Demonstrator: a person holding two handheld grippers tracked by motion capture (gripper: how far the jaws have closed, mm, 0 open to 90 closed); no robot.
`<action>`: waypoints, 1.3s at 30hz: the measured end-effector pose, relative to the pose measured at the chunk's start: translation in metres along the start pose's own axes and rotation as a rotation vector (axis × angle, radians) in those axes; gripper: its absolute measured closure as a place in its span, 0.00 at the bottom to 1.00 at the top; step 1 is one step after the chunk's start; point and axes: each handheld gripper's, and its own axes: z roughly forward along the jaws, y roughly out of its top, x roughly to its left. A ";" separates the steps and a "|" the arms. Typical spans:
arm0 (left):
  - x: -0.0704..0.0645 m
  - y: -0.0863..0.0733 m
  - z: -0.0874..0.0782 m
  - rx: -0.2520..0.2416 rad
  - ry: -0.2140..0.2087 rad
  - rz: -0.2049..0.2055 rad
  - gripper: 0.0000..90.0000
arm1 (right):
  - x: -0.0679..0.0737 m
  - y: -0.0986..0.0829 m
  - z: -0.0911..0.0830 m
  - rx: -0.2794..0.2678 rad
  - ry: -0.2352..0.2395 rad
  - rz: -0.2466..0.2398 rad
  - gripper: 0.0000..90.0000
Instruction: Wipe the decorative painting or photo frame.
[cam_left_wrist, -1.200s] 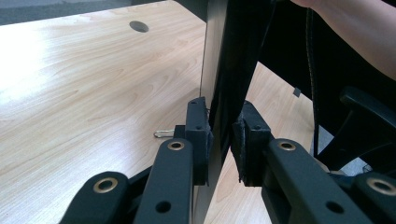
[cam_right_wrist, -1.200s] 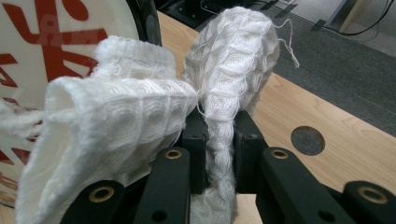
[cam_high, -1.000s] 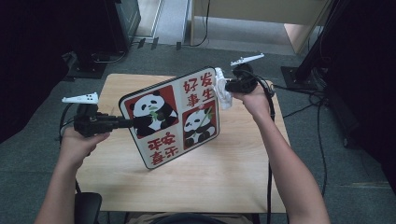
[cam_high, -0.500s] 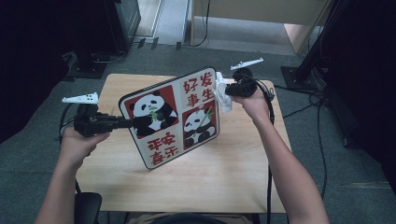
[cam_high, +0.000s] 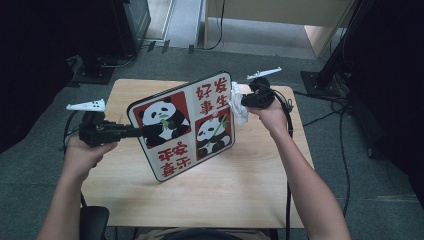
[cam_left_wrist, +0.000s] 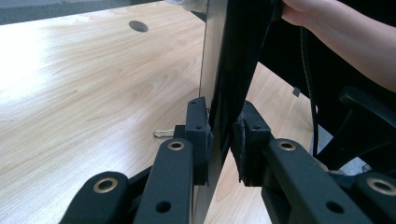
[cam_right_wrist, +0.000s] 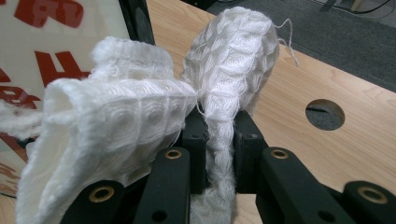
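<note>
The left claw (cam_left_wrist: 219, 140) was clenched on the edge of the panda picture board (cam_high: 185, 125), holding it tilted up above the wooden worktop (cam_high: 240, 185). The right claw (cam_right_wrist: 219, 135) gripped a white knitted cloth (cam_right_wrist: 126, 126) between its jaws, and the cloth was pressed to the board's upper right edge, beside the red characters.
</note>
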 end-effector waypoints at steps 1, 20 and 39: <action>0.000 0.000 0.000 0.000 0.000 0.000 0.87 | 0.000 -0.001 0.001 0.001 0.002 0.007 0.88; 0.000 0.000 0.000 -0.002 -0.002 0.001 0.87 | -0.004 -0.022 0.011 0.015 0.009 0.028 0.88; 0.000 0.000 0.000 -0.002 -0.003 0.002 0.87 | -0.007 -0.046 0.023 0.027 0.014 0.046 0.88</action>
